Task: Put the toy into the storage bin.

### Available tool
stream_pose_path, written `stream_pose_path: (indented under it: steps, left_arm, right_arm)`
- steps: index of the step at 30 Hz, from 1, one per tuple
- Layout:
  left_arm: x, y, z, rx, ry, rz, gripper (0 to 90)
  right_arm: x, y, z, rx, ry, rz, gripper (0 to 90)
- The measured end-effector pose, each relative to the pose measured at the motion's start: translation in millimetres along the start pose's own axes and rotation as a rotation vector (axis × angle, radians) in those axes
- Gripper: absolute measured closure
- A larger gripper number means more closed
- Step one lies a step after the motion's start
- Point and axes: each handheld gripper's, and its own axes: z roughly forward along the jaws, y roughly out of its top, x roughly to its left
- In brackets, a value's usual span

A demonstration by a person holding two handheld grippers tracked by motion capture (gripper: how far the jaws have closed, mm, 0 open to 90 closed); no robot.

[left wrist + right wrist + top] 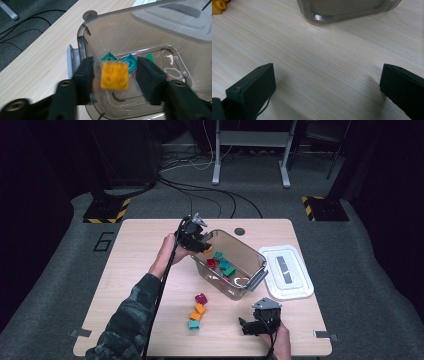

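Note:
My left gripper hangs over the near-left corner of a clear plastic bin. In the left gripper view an orange brick shows blurred between the jaws of the left gripper, with a gap on each side, so the pads do not press it. Below it, green and teal bricks lie on the floor of the bin. My right gripper rests low near the table's front edge. In its own view the right gripper is wide open over bare wood.
The bin's white lid lies to its right. A short row of loose bricks, magenta, orange and teal, lies in front of the bin. A corner of the bin and a yellow brick lie ahead of the right gripper.

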Motion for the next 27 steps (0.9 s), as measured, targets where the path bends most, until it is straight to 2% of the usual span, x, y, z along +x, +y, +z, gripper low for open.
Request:
stream_pose_path:
  steps: [5,11,21,27]
  left_arm:
    - [-2.6,-0.5,-6.3,-0.013,0.001,-0.008,25.6]
    - [-8.9,-4.3,-19.9,-0.025,0.012,-0.001,16.6]
    - [-16.7,-21.3,-44.4,-0.053,0.049,0.008,12.8]
    - [-19.9,-36.2,-51.6,-0.042,0.076,0.011,12.2]
  right_arm:
    - [0.0,0.0,0.0,0.000,0.000,0.000,0.0]
    - [0.0,0.0,0.0,0.000,0.000,0.000,0.0]
    - [-0.1,0.0,0.0,0.000,0.000,-0.002,0.0]
    - [-0.5,-0.2,-0.2,0.002,0.004,-0.009,0.0]
